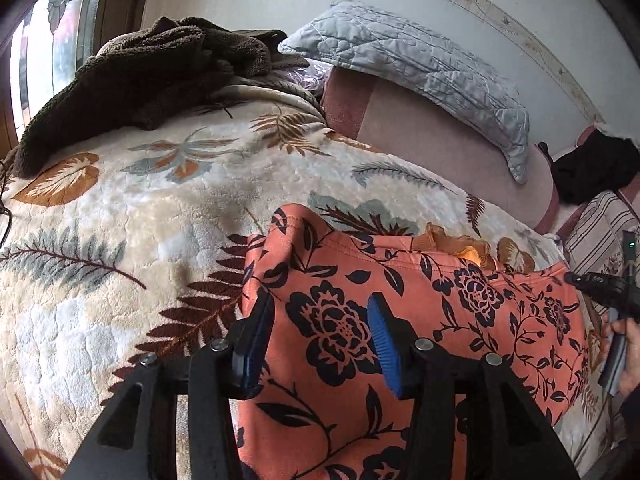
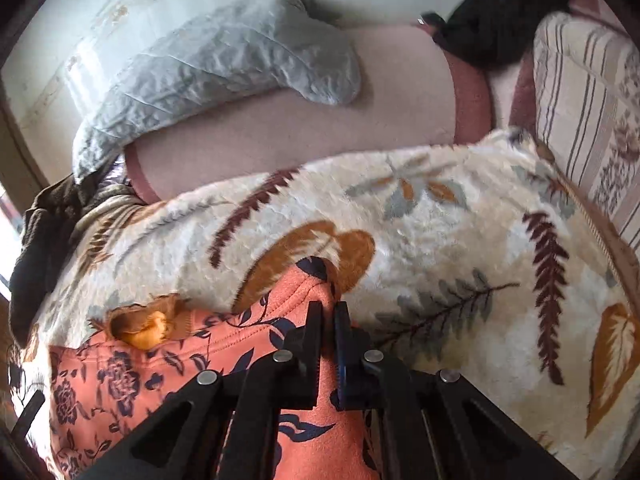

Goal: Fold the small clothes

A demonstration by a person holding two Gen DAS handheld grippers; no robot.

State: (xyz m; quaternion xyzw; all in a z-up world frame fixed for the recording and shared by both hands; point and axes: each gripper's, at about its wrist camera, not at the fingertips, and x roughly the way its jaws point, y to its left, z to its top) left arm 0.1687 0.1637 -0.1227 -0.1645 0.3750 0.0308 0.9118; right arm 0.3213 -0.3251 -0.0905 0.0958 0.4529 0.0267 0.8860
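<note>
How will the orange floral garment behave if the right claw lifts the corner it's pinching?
Probably floppy: the orange floral garment already drapes and puckers where the right claw pinches it. It looks thin, so likely light. The plush blanket beneath may drag on it.

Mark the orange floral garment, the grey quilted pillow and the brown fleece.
orange floral garment [image 1: 400, 280], left wrist view, flat middle of the cloth.
grey quilted pillow [image 1: 420, 64], left wrist view, centre of its quilted face.
brown fleece [image 1: 132, 76], left wrist view, middle of the heap.
</note>
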